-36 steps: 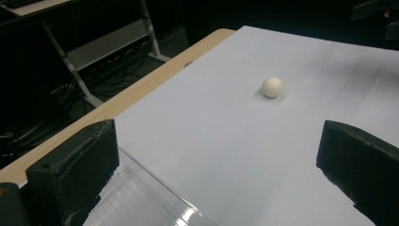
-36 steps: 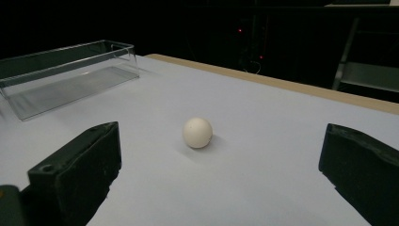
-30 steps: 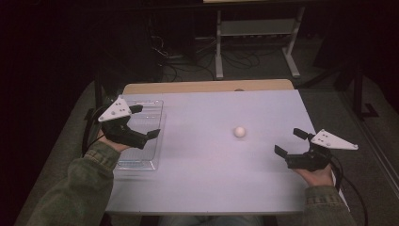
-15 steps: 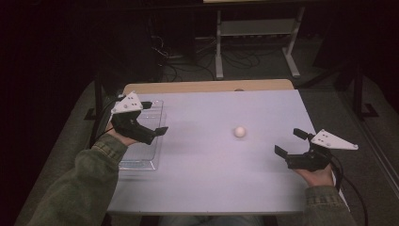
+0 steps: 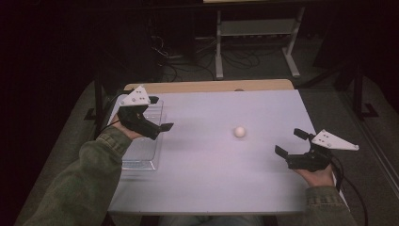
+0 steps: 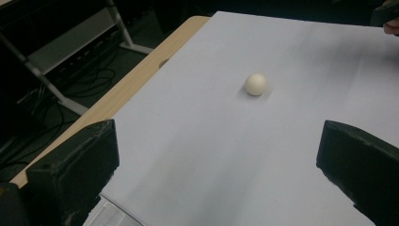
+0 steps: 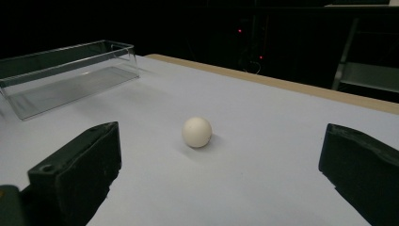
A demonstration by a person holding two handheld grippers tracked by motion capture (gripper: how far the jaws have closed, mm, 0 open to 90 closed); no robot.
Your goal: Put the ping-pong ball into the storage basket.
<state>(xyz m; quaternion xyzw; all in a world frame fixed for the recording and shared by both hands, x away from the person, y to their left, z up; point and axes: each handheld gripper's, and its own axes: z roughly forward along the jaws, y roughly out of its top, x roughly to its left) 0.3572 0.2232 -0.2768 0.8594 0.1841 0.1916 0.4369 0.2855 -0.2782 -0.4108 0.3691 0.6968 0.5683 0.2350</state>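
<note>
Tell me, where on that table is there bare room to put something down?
Most of the pale grey table top is bare: the wide stretch between the clear plastic tray and the small white ball, and the near strip between both forearms. The only busy spots are the tray under the left gripper and the corner by the right gripper.
</note>
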